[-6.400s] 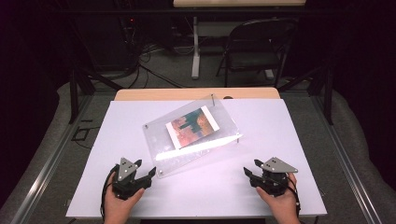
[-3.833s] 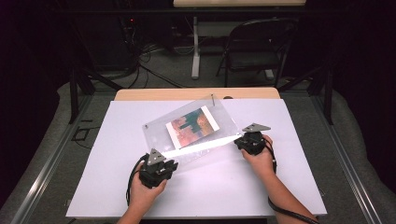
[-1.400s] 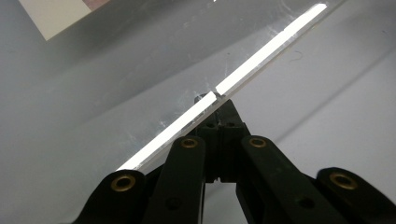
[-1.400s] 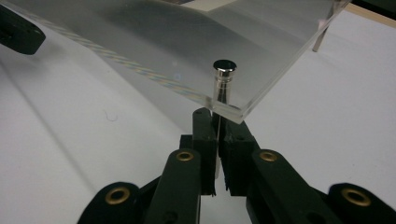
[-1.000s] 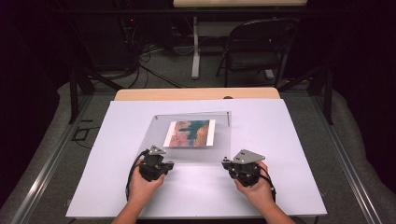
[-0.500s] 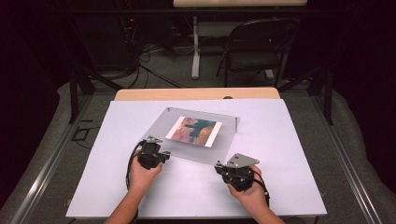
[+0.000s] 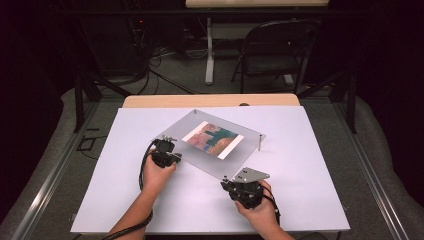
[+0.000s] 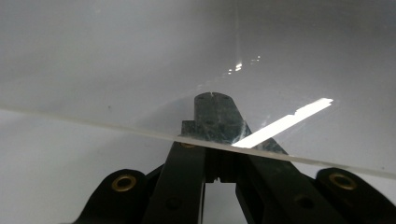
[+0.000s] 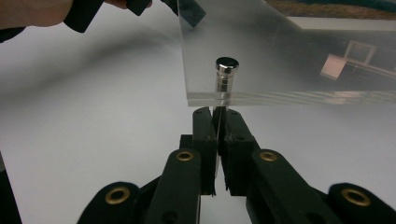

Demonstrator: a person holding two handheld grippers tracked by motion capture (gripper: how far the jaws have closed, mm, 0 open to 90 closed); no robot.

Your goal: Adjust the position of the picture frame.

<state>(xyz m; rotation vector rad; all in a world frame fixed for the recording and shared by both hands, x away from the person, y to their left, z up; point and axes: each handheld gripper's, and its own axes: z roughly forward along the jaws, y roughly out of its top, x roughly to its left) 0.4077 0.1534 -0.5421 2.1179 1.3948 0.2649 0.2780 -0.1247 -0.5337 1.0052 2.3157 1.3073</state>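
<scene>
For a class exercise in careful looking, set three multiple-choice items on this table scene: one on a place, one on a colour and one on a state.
1. Where does the silver metal stud sit?
A. At a corner of the clear acrylic picture panel
B. In the middle of the picture
C. Loose on the floor

2. What colour is the table top?
A. Green
B. White
C. Red

3. How do the right gripper's jaws stand?
A. Wide open
B. Shut
C. Clamped round a cup

Answers:
1 A: the silver metal stud passes through the corner of the clear acrylic picture panel.
2 B: the table top is plain white.
3 B: the right gripper has its jaws pressed together just before that corner.
</scene>
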